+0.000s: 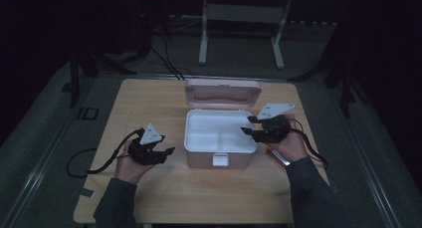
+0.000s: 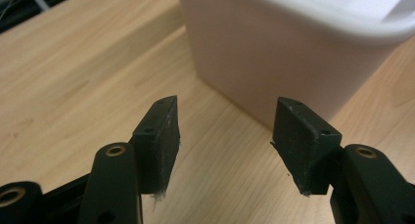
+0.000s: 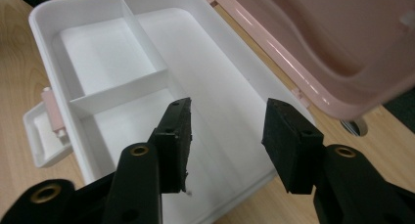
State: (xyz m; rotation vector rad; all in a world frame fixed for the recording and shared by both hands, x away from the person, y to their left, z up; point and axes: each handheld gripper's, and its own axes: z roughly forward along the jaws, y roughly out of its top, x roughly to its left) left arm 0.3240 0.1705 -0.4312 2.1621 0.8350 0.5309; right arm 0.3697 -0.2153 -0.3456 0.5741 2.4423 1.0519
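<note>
Hovering with jaws wide and empty, the right gripper (image 1: 254, 126) over the open pink lunch box (image 1: 219, 138) mid-counter (image 1: 149, 198) and left gripper (image 1: 161, 151) beside it could easily nudge it sideways.

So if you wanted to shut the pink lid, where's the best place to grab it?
Probably the lid's free far edge, gripped from the right by the right tool, which is open and closest. The lid stands open behind the white box, hinged along the box's back rim, so that top edge swings furthest and its thin rim looks narrow enough for the jaws.
</note>
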